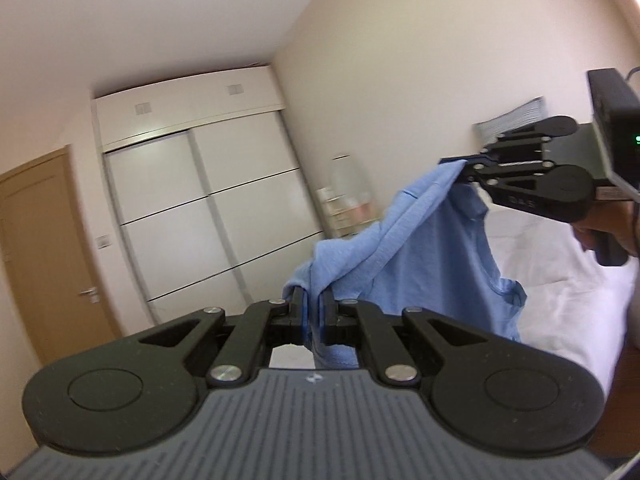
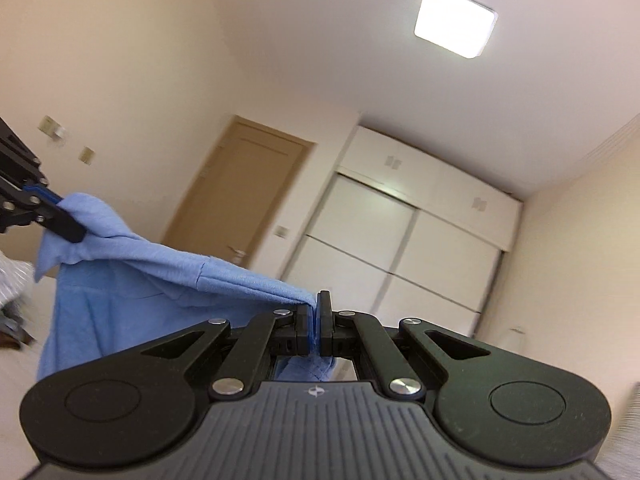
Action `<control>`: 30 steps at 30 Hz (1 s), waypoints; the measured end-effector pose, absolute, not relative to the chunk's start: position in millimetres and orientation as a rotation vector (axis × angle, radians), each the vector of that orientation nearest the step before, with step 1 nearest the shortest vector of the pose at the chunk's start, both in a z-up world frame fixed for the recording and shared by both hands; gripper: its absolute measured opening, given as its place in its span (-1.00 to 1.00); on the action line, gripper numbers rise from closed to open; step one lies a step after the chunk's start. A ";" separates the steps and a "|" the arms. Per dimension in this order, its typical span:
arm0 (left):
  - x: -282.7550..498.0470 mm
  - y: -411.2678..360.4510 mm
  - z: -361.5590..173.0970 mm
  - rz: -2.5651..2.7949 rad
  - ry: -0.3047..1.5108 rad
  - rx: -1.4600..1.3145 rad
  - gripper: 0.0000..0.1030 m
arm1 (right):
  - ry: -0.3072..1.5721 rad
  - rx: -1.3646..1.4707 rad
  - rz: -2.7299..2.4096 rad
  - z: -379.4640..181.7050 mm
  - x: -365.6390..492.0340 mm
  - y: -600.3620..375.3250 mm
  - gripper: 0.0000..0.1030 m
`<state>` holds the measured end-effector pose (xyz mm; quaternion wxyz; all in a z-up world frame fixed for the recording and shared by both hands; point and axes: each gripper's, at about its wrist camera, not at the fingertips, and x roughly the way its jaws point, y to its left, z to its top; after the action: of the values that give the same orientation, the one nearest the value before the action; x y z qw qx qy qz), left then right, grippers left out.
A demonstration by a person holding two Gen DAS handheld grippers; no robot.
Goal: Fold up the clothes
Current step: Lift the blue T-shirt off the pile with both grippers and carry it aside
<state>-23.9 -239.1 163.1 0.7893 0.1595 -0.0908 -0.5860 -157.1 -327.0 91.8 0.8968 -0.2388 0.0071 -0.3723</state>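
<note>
Between your two grippers the blue shirt [image 1: 416, 248] hangs in the air, its top edge running from the left gripper [image 1: 314, 314] across to the right gripper [image 2: 316, 326], body drooping below. Both are clamped on thin cloth; a tug apart could slip an edge free.

Each claw, the left gripper [image 1: 314, 312] and the right gripper [image 2: 319, 322], has black arms with shiny silver screws. Behind them sits a grey ridged plate with a tiny white mark. The fingers [image 1: 298, 308] have thin blue pads inside.
</note>
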 end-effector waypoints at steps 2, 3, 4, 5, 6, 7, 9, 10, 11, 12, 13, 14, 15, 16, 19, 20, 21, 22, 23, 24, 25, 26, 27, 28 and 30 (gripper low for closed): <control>-36.1 -238.4 161.1 -1.302 -0.203 0.353 -0.94 | 0.022 -0.505 -0.802 94.8 -168.4 -333.2 -1.00; -41.1 -239.0 159.4 -1.317 -0.206 0.359 -0.94 | 0.026 -0.508 -0.812 97.6 -170.8 -336.8 -1.00; -45.2 -242.7 157.0 -1.327 -0.206 0.363 -0.94 | 0.030 -0.508 -0.813 100.8 -169.7 -340.7 -1.00; -47.6 -245.5 154.3 -1.334 -0.204 0.367 -0.94 | 0.035 -0.513 -0.812 102.2 -167.4 -344.9 -1.00; -46.2 -246.4 150.7 -1.333 -0.198 0.372 -0.94 | 0.040 -0.518 -0.807 103.5 -163.2 -349.9 -1.00; -44.8 -246.9 147.4 -1.330 -0.191 0.375 -0.94 | 0.050 -0.524 -0.796 104.5 -154.6 -356.4 -1.00; -32.4 -248.3 140.7 -1.308 -0.160 0.369 -0.94 | 0.070 -0.537 -0.770 105.8 -137.4 -369.9 -1.00; -21.4 -250.6 136.1 -1.290 -0.140 0.365 -0.94 | 0.083 -0.545 -0.752 104.6 -128.4 -378.3 -1.00; -5.5 -255.4 129.0 -1.260 -0.116 0.361 -0.94 | 0.096 -0.552 -0.732 103.0 -116.6 -387.5 -1.00; 10.4 -260.2 121.8 -1.231 -0.092 0.357 -0.94 | 0.109 -0.558 -0.708 100.3 -99.0 -398.7 -1.00; 26.3 -265.0 114.7 -1.201 -0.068 0.352 -0.93 | 0.121 -0.563 -0.683 96.4 -80.5 -410.1 -1.00; 42.2 -269.8 107.6 -1.171 -0.044 0.348 -0.93 | 0.134 -0.565 -0.655 90.0 -60.4 -422.0 -1.00; 58.1 -274.6 100.4 -1.141 -0.020 0.344 -0.93 | 0.146 -0.567 -0.628 83.6 -40.2 -433.9 -1.00; 74.0 -279.7 92.2 -1.110 0.004 0.342 -0.93 | 0.161 -0.567 -0.599 75.6 -18.4 -446.0 -1.00; 124.2 -297.3 54.9 -1.013 0.104 0.357 -0.93 | 0.225 -0.554 -0.515 41.3 59.6 -478.9 -1.00; 142.2 -303.7 40.3 -0.981 0.147 0.362 -0.93 | 0.256 -0.548 -0.484 28.0 88.0 -490.2 -1.00; 161.2 -310.8 24.3 -0.948 0.194 0.368 -0.92 | 0.287 -0.543 -0.453 14.7 116.5 -501.4 -0.98; 182.6 -319.2 5.3 -0.914 0.252 0.374 -0.87 | 0.328 -0.534 -0.425 -1.4 142.2 -511.9 -0.49; 203.7 -325.3 -14.0 -0.884 0.312 0.383 -0.86 | 0.390 -0.518 -0.405 -23.5 161.8 -520.7 0.22; 224.5 -326.0 -33.9 -0.863 0.375 0.398 -0.81 | 0.446 -0.493 -0.384 -43.5 178.4 -528.8 0.42; 242.0 -327.0 -52.9 -0.841 0.428 0.414 -0.70 | 0.492 -0.449 -0.360 -59.2 188.5 -535.2 0.45; 252.2 -328.7 -69.5 -0.816 0.456 0.435 -0.69 | 0.538 -0.404 -0.337 -74.8 198.6 -541.7 0.44; 261.2 -329.2 -85.0 -0.794 0.483 0.451 -0.67 | 0.572 -0.357 -0.319 -88.3 204.8 -547.6 0.45; 265.3 -325.2 -96.4 -0.783 0.505 0.449 -0.66 | 0.584 -0.307 -0.314 -97.3 200.7 -552.1 0.44; 260.1 -309.0 -111.6 -0.791 0.526 0.426 -0.46 | 0.596 -0.251 -0.322 -113.7 176.3 -557.4 0.44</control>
<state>260.1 -309.0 -111.6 0.8675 0.2036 0.2515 -0.3779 176.3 -557.4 -113.7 0.9354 -0.1228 0.2917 -0.1577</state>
